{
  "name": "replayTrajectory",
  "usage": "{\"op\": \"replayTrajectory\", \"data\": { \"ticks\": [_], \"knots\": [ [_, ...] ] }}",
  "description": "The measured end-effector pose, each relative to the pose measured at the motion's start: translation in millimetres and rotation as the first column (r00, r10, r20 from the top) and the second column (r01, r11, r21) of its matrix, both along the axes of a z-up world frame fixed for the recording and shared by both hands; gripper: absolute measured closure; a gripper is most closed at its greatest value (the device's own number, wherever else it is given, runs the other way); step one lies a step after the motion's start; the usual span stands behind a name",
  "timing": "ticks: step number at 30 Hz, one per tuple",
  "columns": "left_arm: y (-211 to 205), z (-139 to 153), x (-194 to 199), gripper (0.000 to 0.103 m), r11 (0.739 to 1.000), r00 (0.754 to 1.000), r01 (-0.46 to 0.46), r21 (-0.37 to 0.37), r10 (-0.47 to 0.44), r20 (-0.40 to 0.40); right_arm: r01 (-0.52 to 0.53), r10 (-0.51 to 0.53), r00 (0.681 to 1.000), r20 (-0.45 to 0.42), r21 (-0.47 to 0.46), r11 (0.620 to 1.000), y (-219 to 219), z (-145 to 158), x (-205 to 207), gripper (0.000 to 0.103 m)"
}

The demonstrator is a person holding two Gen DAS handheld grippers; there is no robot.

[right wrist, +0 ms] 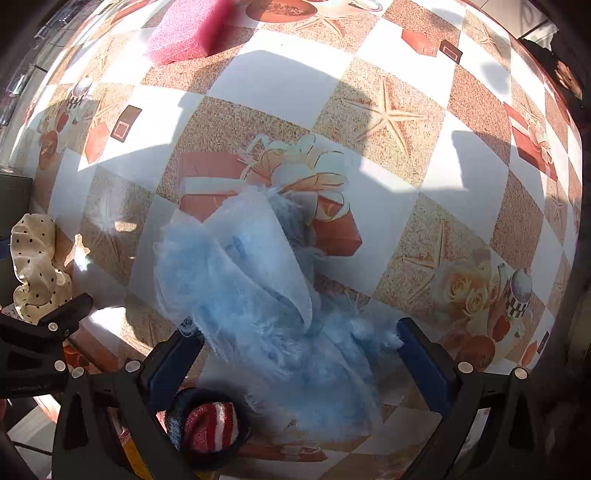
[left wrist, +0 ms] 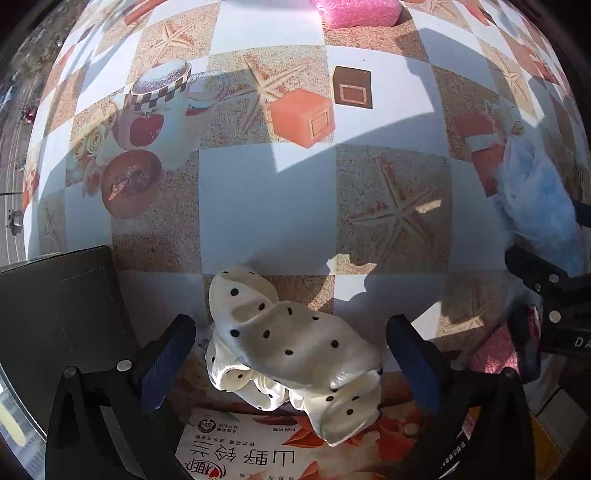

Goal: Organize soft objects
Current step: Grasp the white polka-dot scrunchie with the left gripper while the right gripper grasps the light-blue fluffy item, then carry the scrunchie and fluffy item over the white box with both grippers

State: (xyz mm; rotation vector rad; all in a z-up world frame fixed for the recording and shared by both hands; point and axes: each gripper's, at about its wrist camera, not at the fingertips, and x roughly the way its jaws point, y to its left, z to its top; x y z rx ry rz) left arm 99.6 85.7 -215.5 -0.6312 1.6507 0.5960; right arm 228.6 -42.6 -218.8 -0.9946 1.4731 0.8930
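Note:
A cream satin cloth with black dots (left wrist: 295, 350) lies crumpled between the spread fingers of my left gripper (left wrist: 290, 332), which is open and touches it on neither side. The cloth rests partly on a printed snack packet (left wrist: 240, 454). In the right wrist view a fluffy pale-blue fabric (right wrist: 258, 295) sits heaped on the table between the wide-apart fingers of my right gripper (right wrist: 299, 339), also open. A rolled red-and-white striped sock (right wrist: 210, 424) in a dark cuff lies just below the right gripper's left finger. The same dotted cloth (right wrist: 37, 266) shows at the far left there.
A pink sponge block (left wrist: 358, 13) (right wrist: 184, 37) sits far across the patterned tablecloth (left wrist: 266, 206). A dark box (left wrist: 55, 314) stands left of the left gripper. The blue fabric (left wrist: 543, 199) and the right gripper's body (left wrist: 546, 295) are at the right edge.

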Motion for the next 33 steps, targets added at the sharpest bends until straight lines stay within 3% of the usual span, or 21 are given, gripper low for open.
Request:
{"op": "replayTrajectory", "data": {
  "ticks": [7, 13, 17, 19, 22, 23, 24, 33],
  "knots": [
    [3, -18, -2, 0.0, 0.999, 0.999, -0.031, -0.024, 0.032, 0.037, 0.031, -0.032, 0.999, 0.009, 0.023, 0.999, -3, 1, 21, 0.0],
    [0, -23, -16, 0.0, 0.999, 0.998, -0.032, -0.005, 0.032, 0.06, 0.02, -0.02, 1.0, 0.004, 0.01, 1.0, 26, -4, 13, 0.0],
    [2, -21, -14, 0.0, 0.998, 0.999, -0.041, -0.041, 0.042, 0.02, 0.012, -0.012, 1.0, 0.009, 0.029, 0.999, 30, 0, 7, 0.0],
    [2, -18, -12, 0.005, 0.999, 0.999, -0.034, -0.039, 0.035, 0.026, 0.003, -0.003, 1.0, 0.023, 0.039, 0.999, 31, 6, 2, 0.006],
    [-5, -4, -11, 0.033, 1.0, 0.998, -0.002, -0.01, 0.002, 0.058, 0.003, -0.006, 0.999, 0.043, 0.072, 0.997, 28, 23, 0, 0.04],
    [-7, 1, -10, 0.057, 1.0, 0.998, 0.011, -0.003, -0.011, 0.063, 0.01, -0.013, 0.999, 0.043, 0.08, 0.997, 28, 27, 1, 0.064],
    [-9, 4, -10, 0.079, 1.0, 0.998, 0.025, 0.003, -0.025, 0.062, 0.025, -0.027, 0.999, 0.026, 0.087, 0.996, 27, 29, 2, 0.069],
    [-29, 61, -18, 0.081, 0.989, 0.986, 0.075, 0.129, -0.093, 0.14, 0.216, -0.206, 0.976, -0.071, 0.201, 0.955, -6, 82, 17, 0.072]
  ]
}}
